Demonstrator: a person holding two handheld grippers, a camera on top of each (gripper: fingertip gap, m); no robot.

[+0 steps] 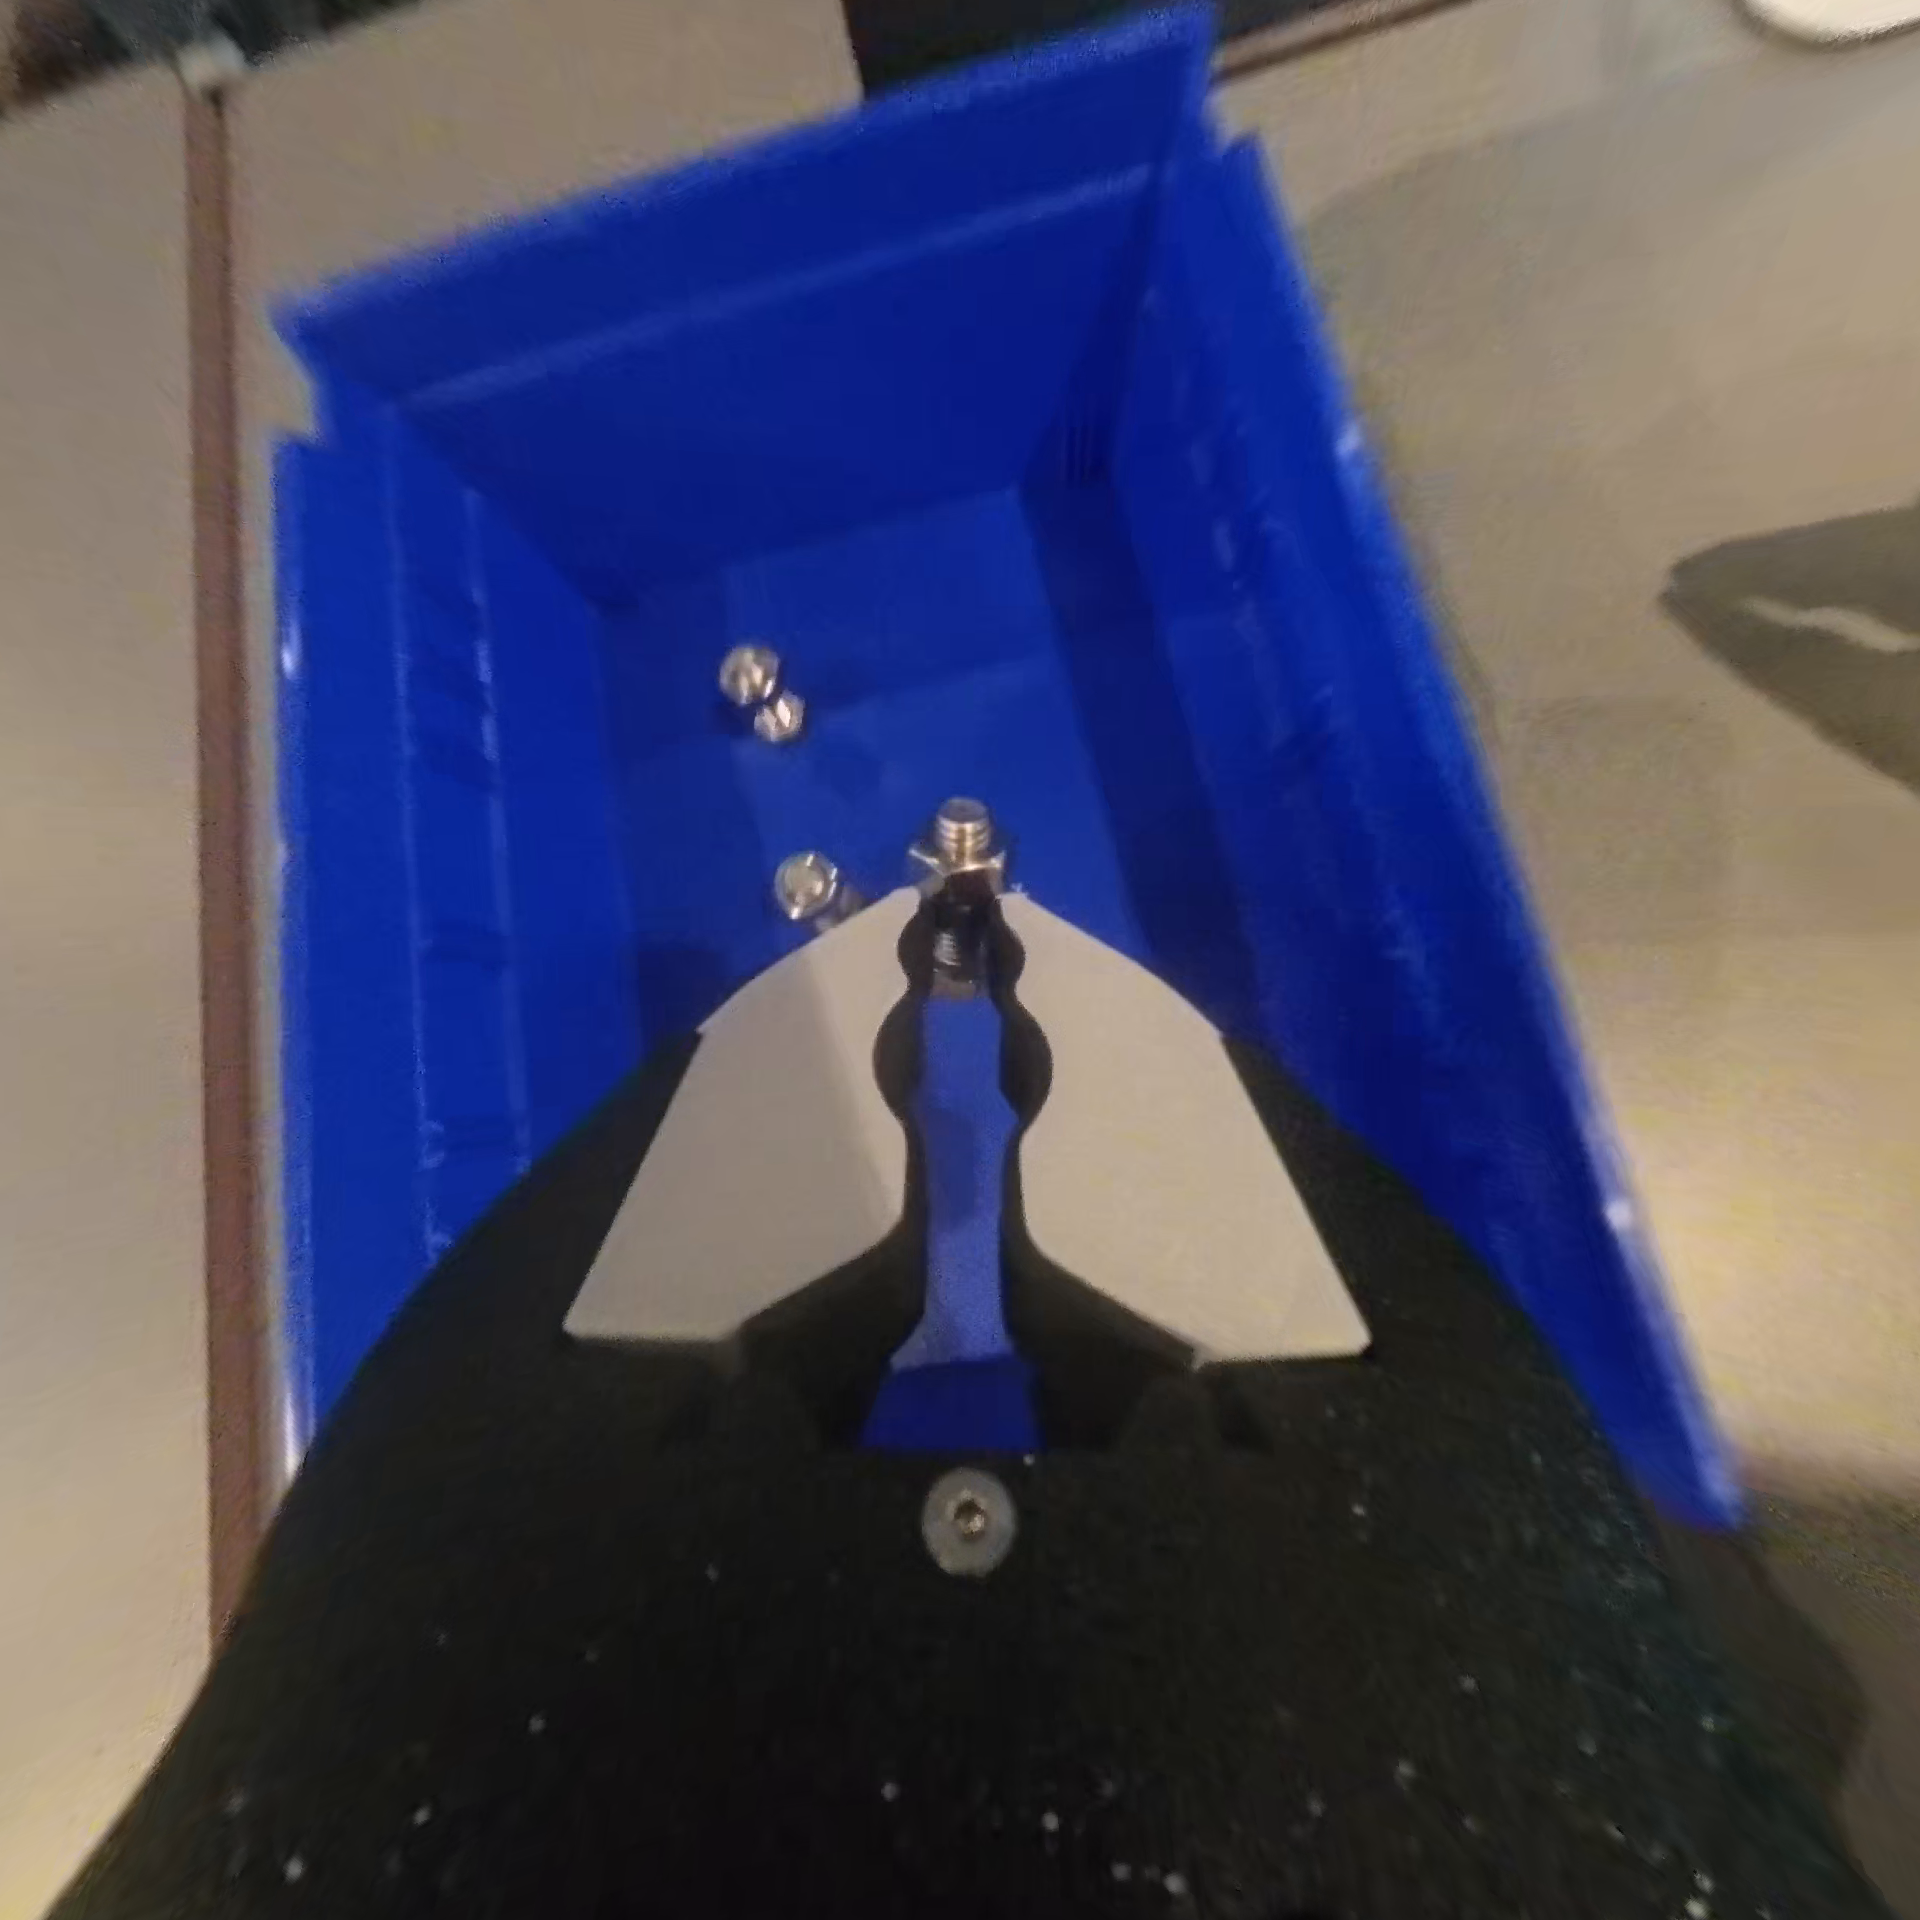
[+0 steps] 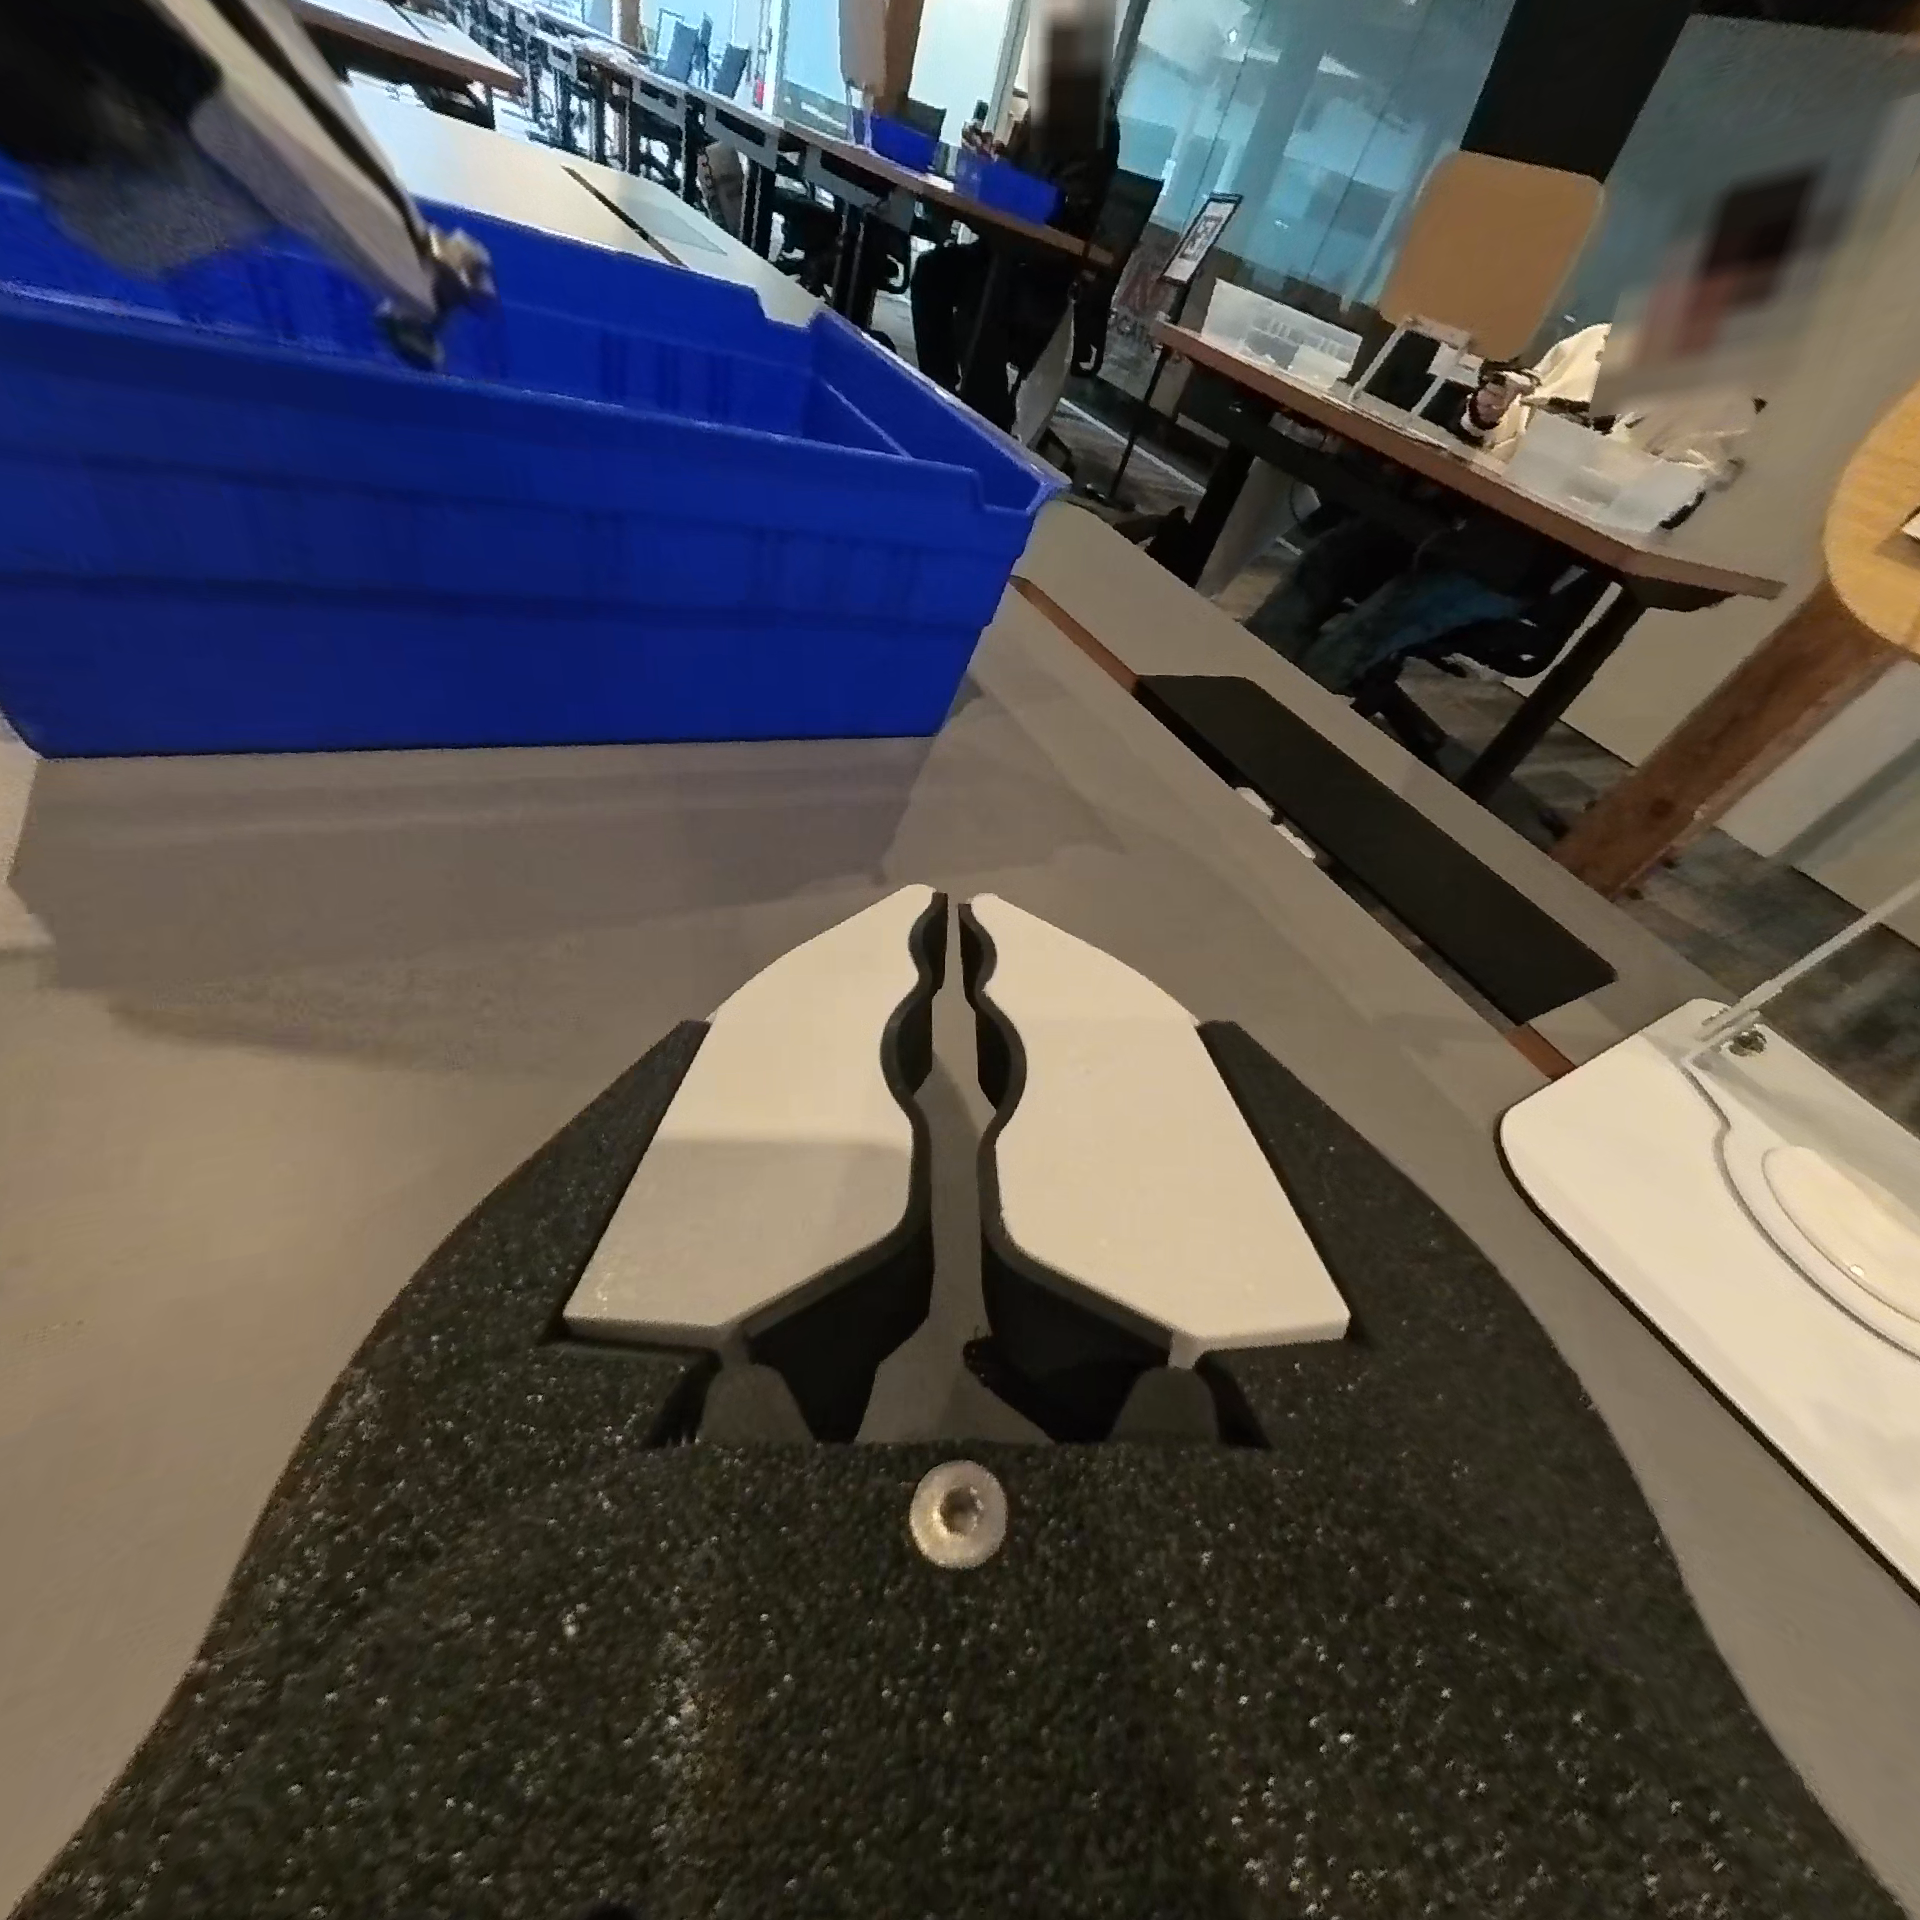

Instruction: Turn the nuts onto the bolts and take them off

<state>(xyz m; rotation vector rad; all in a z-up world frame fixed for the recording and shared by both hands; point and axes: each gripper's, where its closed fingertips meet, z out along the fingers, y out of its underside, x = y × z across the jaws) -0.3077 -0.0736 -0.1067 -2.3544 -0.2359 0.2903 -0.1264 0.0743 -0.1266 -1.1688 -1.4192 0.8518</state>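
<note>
Left hand-held gripper (image 1: pixel 957 914): closing its fingertips on a small silver threaded bolt with a hex nut (image 1: pixel 957 854), holding it over the deep blue plastic bin (image 1: pixel 1299 727).
Right hand-held gripper (image 2: pixel 952 909): resting almost closed, holding nothing, over the grey desk (image 2: pixel 312 1039).
Loose silver bolts (image 1: pixel 762 694): lying on the bin floor.
Advice: keeping the bolt steady and upright, bringing the right fingertips squarely onto the nut.
</note>
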